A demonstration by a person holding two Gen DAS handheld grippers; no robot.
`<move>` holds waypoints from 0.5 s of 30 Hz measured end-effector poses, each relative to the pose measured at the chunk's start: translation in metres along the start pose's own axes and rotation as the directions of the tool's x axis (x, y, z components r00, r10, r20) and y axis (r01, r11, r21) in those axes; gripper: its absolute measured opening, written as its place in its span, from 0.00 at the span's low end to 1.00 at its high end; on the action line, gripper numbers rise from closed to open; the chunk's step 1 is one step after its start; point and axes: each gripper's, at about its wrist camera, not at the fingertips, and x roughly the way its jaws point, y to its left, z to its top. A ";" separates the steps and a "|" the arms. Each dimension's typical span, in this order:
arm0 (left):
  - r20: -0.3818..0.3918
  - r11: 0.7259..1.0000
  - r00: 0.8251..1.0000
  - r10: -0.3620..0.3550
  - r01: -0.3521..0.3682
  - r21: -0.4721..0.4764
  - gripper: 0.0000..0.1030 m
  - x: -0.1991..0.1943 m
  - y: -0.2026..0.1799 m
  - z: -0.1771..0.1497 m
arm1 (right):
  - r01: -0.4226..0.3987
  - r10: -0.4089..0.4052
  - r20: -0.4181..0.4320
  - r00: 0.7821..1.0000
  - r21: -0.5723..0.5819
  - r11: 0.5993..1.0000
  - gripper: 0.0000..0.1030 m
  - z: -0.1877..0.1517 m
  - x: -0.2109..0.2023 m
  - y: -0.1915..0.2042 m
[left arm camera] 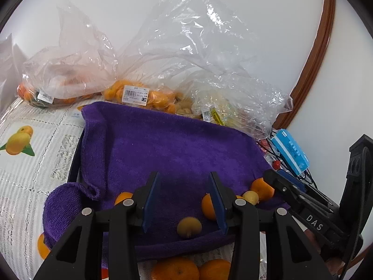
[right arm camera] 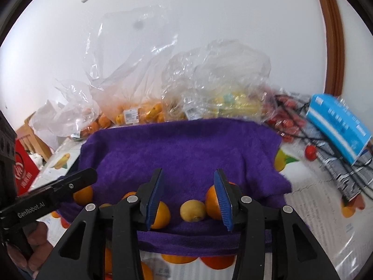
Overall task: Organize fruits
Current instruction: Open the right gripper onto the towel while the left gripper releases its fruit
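Observation:
A purple towel (left arm camera: pixel 177 149) (right arm camera: pixel 181 149) lies draped over a dark-rimmed tray. Several small oranges rest along its near edge, among them an orange (left arm camera: pixel 208 206) by my left gripper's right finger and an orange (right arm camera: pixel 161 214) by my right gripper's left finger. My left gripper (left arm camera: pixel 184 178) stands open; a blurred small yellow-green fruit (left arm camera: pixel 189 228) lies on the towel below the gap, untouched. My right gripper (right arm camera: pixel 188 172) is open too, with a small yellow fruit (right arm camera: pixel 193 210) lying free between its fingers and another orange (right arm camera: pixel 212 202) at its right finger.
Clear plastic bags of oranges (left arm camera: pixel 139 95) (right arm camera: pixel 137 114) and yellow fruit (right arm camera: pixel 233 102) stand behind the towel against the white wall. A blue box (right arm camera: pixel 338 126) and small red fruits (right arm camera: pixel 286 121) lie at the right. More oranges (left arm camera: pixel 174 269) sit in front on the fruit-print tablecloth (left arm camera: pixel 30 163).

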 end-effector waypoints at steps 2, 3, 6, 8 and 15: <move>0.010 1.000 1.000 0.001 -0.001 0.006 0.39 -0.003 -0.002 0.000 | 0.013 -0.012 0.007 1.000 -0.011 1.000 0.43 -0.001 -0.002 0.001; 0.017 1.000 1.000 -0.001 0.000 0.010 0.39 -0.004 -0.003 0.000 | 0.006 -0.006 0.011 1.000 -0.010 1.000 0.43 -0.001 -0.003 0.000; 0.026 1.000 1.000 -0.008 0.008 0.005 0.39 -0.008 -0.002 0.001 | 0.002 -0.002 0.025 1.000 -0.016 1.000 0.43 0.000 -0.009 0.002; 0.031 1.000 0.999 -0.022 0.023 -0.010 0.39 -0.012 -0.001 0.001 | 0.007 -0.006 0.019 1.000 -0.026 1.000 0.43 0.002 -0.011 0.004; 0.045 1.000 0.999 -0.008 0.008 -0.014 0.39 -0.014 -0.002 0.000 | -0.032 0.033 0.022 0.999 -0.029 0.999 0.43 -0.005 -0.028 0.011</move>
